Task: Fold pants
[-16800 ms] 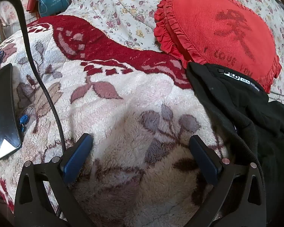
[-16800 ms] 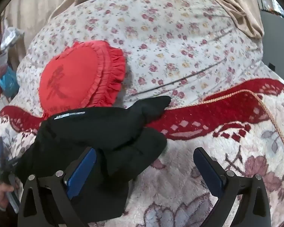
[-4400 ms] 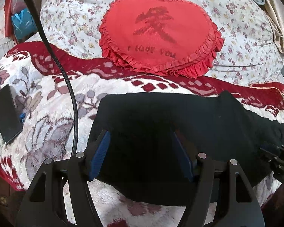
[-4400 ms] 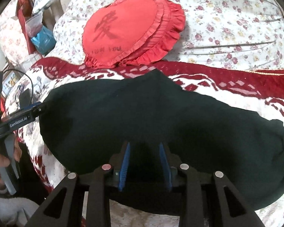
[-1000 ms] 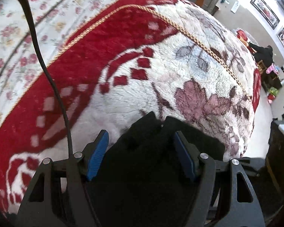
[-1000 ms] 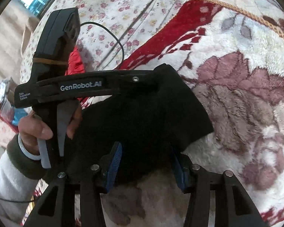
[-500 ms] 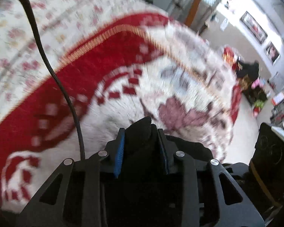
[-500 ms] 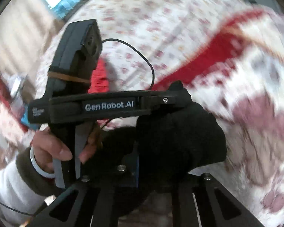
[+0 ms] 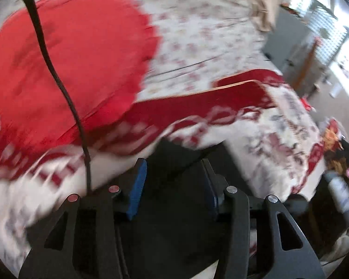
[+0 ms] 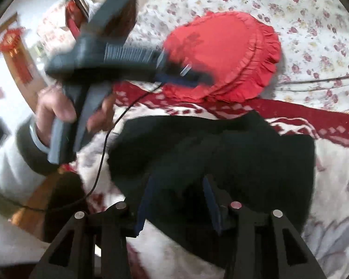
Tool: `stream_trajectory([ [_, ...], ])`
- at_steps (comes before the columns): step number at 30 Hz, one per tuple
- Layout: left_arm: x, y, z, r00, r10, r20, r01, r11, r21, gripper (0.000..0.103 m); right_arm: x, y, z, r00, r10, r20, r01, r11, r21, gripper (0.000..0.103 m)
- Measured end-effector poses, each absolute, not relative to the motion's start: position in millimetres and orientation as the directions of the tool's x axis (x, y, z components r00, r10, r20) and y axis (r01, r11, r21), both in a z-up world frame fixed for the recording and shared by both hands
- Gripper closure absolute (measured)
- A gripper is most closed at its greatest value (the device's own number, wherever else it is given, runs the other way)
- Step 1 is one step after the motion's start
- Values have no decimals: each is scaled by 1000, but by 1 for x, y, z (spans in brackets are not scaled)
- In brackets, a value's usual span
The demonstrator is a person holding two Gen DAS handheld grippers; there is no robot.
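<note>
The black pants [image 10: 221, 153] lie folded on the fleece blanket [image 10: 337, 186], just in front of the red heart cushion [image 10: 223, 53]. Right gripper [image 10: 178, 183] is released, jaws apart w/ pants cloth between the blue pads, not clamped. Left gripper [image 9: 174, 169] also spread apart, over the pants edge [image 9: 181, 160]. Left hand [image 10: 65, 111] holds its handle, left of the cushion. Both views are blurred.

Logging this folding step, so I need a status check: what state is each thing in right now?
Black pants: folded over, lying on the blanket.
Left gripper: open, fabric between its fingers.
Right gripper: open, over the pants.
Red heart-shaped ruffled cushion: lying flat behind the pants.
</note>
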State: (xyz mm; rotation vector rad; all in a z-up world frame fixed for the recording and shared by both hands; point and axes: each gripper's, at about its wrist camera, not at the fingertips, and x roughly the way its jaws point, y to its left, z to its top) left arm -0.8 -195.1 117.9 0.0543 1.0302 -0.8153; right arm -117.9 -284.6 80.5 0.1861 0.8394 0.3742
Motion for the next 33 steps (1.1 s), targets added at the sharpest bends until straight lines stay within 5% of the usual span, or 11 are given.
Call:
stream_trajectory([
  [15,-64,-185,79,224,-592,-774,560,728,-395,48,-89,-310,85,625,-99,-774,40,995,-95,60],
  [33,-77,-204,69,293,-558,-776,530,771,-354,48,-91,-332,89,617,-251,-746,151,968,-201,59],
])
